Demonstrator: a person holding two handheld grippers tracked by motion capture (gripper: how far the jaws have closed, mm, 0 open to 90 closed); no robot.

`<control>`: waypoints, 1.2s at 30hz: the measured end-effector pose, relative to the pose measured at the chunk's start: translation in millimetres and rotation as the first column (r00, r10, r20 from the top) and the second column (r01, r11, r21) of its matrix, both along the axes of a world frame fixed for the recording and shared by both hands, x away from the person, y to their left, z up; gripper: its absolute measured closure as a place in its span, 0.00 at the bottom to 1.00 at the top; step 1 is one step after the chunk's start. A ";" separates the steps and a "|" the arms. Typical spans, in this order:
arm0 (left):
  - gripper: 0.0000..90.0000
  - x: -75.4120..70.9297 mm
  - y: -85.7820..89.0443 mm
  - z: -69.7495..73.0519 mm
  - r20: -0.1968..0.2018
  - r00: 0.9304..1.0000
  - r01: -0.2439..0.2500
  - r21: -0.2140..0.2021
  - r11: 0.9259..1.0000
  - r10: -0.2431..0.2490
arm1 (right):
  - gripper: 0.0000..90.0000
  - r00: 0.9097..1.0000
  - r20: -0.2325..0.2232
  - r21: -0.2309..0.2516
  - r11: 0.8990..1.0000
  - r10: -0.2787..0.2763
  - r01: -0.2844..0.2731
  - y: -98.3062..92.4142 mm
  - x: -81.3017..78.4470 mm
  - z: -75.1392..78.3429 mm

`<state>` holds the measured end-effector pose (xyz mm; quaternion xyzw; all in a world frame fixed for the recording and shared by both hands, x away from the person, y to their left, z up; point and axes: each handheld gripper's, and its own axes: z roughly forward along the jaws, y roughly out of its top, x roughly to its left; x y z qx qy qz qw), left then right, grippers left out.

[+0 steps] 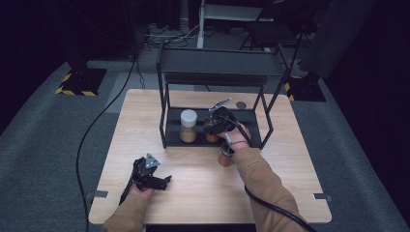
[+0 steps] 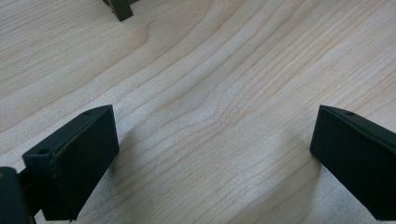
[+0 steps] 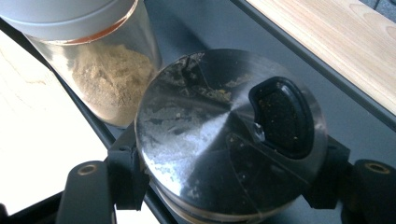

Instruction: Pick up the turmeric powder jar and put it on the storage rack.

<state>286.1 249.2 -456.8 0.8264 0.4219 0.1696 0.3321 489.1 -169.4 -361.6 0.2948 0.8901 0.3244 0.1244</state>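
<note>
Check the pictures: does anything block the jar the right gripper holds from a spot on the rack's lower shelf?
Nothing visible does. The right gripper holds the metal-lidded jar over the shelf, beside the white-lidded jar, which stands left.

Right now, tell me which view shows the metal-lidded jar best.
The right gripper view: the metal-lidded jar sits close up, clamped between that gripper's jaws. In the high view it is small, half hidden by the right gripper.

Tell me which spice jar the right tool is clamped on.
The metal-lidded jar, gripped by the right tool on the rack's lower shelf. The white-lidded jar beside it and the jar on the table stand free.
</note>
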 end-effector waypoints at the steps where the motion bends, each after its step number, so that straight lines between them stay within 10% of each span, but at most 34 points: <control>1: 0.01 0.0 0.0 0.0 0.000 1.000 0.000 0.000 1.000 0.000 | 0.35 1.000 0.000 0.002 1.000 0.000 0.000 -0.3 0.0 -0.4; 19: 0.01 0.0 0.0 0.0 -0.001 1.000 0.000 -0.001 1.000 0.000 | 0.27 1.000 -0.002 0.048 0.999 -0.009 0.009 -9.0 0.6 -6.7; 36: 0.01 -0.2 0.1 -0.3 0.001 1.000 0.001 -0.002 1.000 -0.001 | 0.10 0.999 0.029 0.061 0.997 -0.040 0.038 -27.2 -24.1 25.5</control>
